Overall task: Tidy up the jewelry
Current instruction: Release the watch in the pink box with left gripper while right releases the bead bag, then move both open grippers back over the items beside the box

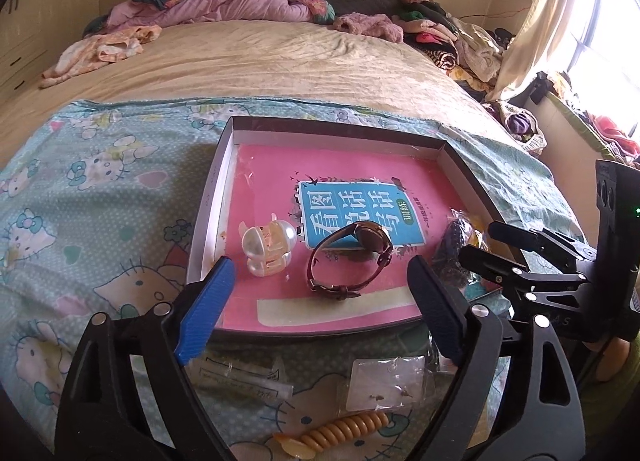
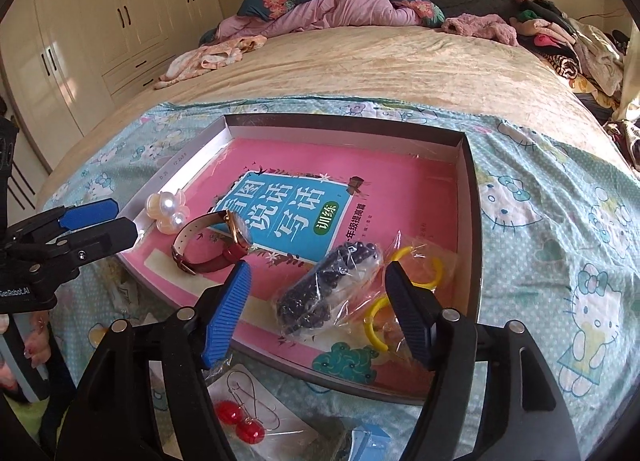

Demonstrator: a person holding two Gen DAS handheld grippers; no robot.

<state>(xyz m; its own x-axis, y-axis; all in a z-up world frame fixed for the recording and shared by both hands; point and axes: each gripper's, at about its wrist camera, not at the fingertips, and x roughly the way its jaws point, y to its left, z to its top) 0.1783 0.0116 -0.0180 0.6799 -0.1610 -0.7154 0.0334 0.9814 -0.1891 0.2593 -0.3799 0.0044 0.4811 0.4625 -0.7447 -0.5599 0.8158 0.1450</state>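
Left hand-held gripper [image 1: 320,293] gapes empty over the watch [image 1: 352,257]; right hand-held gripper [image 2: 316,309] likewise; next fetch the red earrings [image 2: 240,421].

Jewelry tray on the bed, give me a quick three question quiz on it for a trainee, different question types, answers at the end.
1. True or false: the wristwatch lies inside the tray.
2. Which lies outside the tray, on the bedsheet? A) pearl hair claw B) red ball earrings C) bagged dark bead bracelet
3. Fill in: the yellow rings sit in a clear ____ near the tray's right wall.

Key
1. True
2. B
3. bag
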